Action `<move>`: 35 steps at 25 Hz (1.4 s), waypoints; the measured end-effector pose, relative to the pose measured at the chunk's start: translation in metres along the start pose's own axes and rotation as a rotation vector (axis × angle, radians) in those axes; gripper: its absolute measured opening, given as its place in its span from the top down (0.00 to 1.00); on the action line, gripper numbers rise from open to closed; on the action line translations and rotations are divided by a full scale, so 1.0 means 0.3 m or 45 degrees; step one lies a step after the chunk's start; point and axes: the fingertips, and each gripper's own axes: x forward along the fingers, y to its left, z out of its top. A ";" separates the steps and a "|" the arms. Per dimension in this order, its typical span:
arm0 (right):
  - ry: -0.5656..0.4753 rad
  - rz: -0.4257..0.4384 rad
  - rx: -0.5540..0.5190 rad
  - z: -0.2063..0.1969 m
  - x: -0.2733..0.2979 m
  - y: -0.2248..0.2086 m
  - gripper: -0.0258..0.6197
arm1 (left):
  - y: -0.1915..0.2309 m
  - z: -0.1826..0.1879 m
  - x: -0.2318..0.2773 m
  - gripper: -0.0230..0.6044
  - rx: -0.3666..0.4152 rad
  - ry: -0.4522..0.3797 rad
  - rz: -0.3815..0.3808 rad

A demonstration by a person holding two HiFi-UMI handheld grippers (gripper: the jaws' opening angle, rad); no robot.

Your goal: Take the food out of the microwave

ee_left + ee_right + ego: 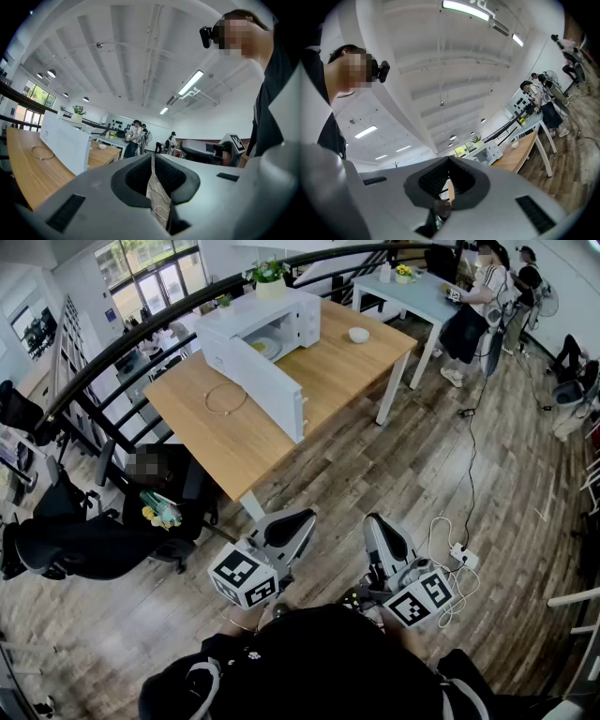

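**Microwave's wide open, food sitting right there inside**

So the white microwave sits upright toward the far end of the wooden counter. Its door is swung all the way out, sticking across the counter toward the near edge. Inside there's a pale plate lying flat on the oven floor with some yellow food on it, too small to tell what exactly. From the left tool's camera only the door's plain white face shows.
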 end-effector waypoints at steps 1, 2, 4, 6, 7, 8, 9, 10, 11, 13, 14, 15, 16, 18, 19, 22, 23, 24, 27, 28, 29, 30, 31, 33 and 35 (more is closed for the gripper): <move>-0.006 0.001 0.002 0.003 -0.001 -0.003 0.96 | -0.001 0.001 0.004 0.91 0.002 0.003 -0.001; -0.010 0.001 0.003 0.006 -0.002 -0.006 0.96 | -0.002 0.001 0.009 0.92 0.004 0.006 -0.003; -0.015 -0.003 0.005 0.010 -0.007 -0.014 0.96 | -0.006 0.003 0.018 0.91 0.006 0.007 -0.007; -0.015 -0.009 0.010 0.011 -0.011 -0.025 0.96 | -0.006 0.002 0.026 0.91 0.004 0.008 -0.005; -0.017 -0.009 0.016 0.011 -0.012 -0.029 0.96 | -0.005 0.000 0.028 0.91 0.001 0.010 -0.001; -0.023 -0.004 0.023 0.013 -0.013 -0.032 0.96 | -0.002 -0.002 0.031 0.91 -0.002 0.012 0.004; -0.037 0.004 0.034 0.018 -0.015 -0.034 0.96 | 0.000 -0.004 0.034 0.91 -0.004 0.015 0.009; -0.056 0.013 0.048 0.025 -0.016 -0.035 0.96 | 0.002 -0.007 0.036 0.91 -0.007 0.019 0.014; -0.076 0.022 0.062 0.032 -0.017 -0.037 0.96 | 0.004 -0.009 0.040 0.91 -0.011 0.022 0.017; -0.099 0.031 0.077 0.041 -0.016 -0.048 0.96 | 0.007 -0.012 0.050 0.91 -0.016 0.025 0.021; -0.102 0.031 0.075 0.043 -0.016 -0.056 0.96 | 0.007 -0.012 0.057 0.91 -0.016 0.027 0.021; -0.104 0.030 0.072 0.045 -0.016 -0.064 0.96 | 0.007 -0.012 0.064 0.91 -0.015 0.029 0.022; -0.105 0.028 0.073 0.047 -0.018 -0.072 0.96 | 0.006 -0.011 0.071 0.91 -0.012 0.032 0.023; -0.112 0.023 0.091 0.053 -0.022 -0.092 0.96 | 0.004 -0.011 0.087 0.91 -0.006 0.041 0.027; -0.116 0.021 0.105 0.057 -0.025 -0.103 0.96 | 0.003 -0.010 0.095 0.91 -0.004 0.045 0.030; -0.131 0.029 0.137 0.071 -0.028 -0.134 0.96 | 0.004 -0.011 0.122 0.91 0.004 0.053 0.044; -0.135 0.033 0.139 0.077 -0.029 -0.145 0.96 | 0.005 -0.012 0.133 0.91 0.006 0.056 0.048; -0.137 0.035 0.137 0.083 -0.030 -0.156 0.96 | 0.005 -0.014 0.146 0.91 0.007 0.061 0.051; -0.133 0.025 0.128 0.097 -0.043 -0.200 0.96 | -0.008 -0.024 0.196 0.92 0.007 0.072 0.044; -0.133 0.021 0.129 0.102 -0.050 -0.215 0.96 | -0.017 -0.026 0.215 0.91 0.008 0.073 0.038; -0.136 0.018 0.132 0.109 -0.058 -0.231 0.96 | -0.026 -0.028 0.235 0.91 0.010 0.075 0.032; -0.139 0.014 0.134 0.118 -0.068 -0.247 0.96 | -0.034 -0.031 0.255 0.91 0.013 0.077 0.026; -0.141 0.010 0.135 0.127 -0.077 -0.265 0.96 | -0.042 -0.034 0.277 0.91 0.014 0.080 0.021; -0.145 0.001 0.133 0.145 -0.097 -0.303 0.96 | -0.055 -0.041 0.323 0.91 0.014 0.086 0.013; -0.149 -0.008 0.131 0.165 -0.118 -0.344 0.96 | -0.067 -0.048 0.373 0.91 0.013 0.091 0.005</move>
